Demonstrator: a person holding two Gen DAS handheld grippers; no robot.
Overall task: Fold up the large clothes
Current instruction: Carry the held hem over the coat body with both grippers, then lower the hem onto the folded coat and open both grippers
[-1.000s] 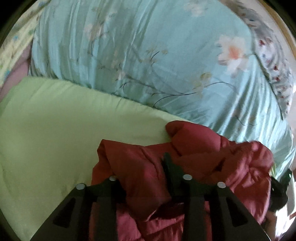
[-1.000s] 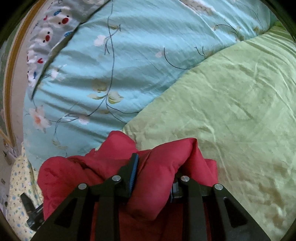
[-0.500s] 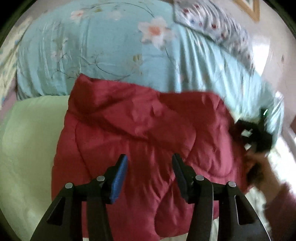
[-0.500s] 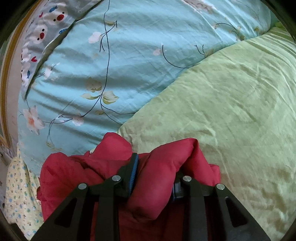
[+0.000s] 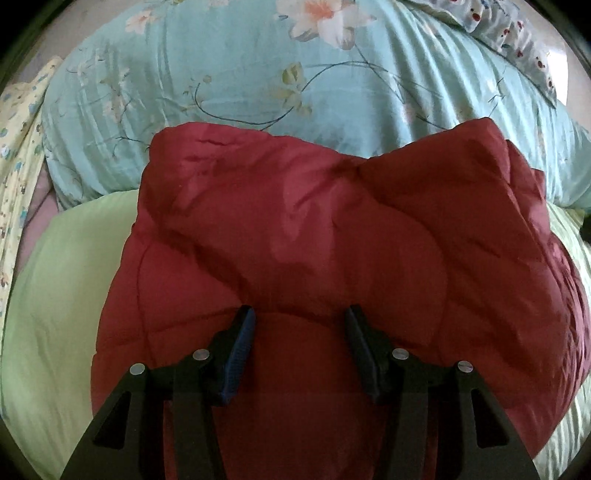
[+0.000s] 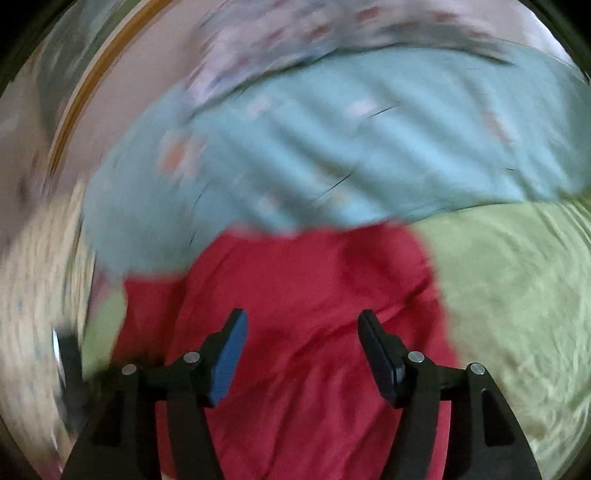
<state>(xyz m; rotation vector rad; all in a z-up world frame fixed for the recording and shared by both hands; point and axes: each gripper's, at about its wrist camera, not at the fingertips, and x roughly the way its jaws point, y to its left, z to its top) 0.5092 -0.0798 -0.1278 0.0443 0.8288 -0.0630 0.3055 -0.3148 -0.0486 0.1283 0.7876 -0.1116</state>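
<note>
A dark red quilted padded jacket point(image 5: 332, 240) lies folded into a bulky block on the light green sheet point(image 5: 55, 314), its far edge against the pale blue floral duvet point(image 5: 258, 74). My left gripper point(image 5: 299, 317) is open and empty just above the jacket's near part. In the right wrist view, which is blurred by motion, the jacket point(image 6: 314, 288) lies below my right gripper point(image 6: 301, 325), which is open and empty.
A grey patterned pillow point(image 5: 517, 33) lies behind the duvet at the far right. A yellow printed cloth point(image 5: 18, 155) runs along the left edge. The green sheet point(image 6: 517, 295) spreads to the right of the jacket in the right wrist view.
Both grippers have let go of the jacket and opened, the left first, the right in the last half second. The jacket now lies folded flat. The right gripper is swinging fast.
</note>
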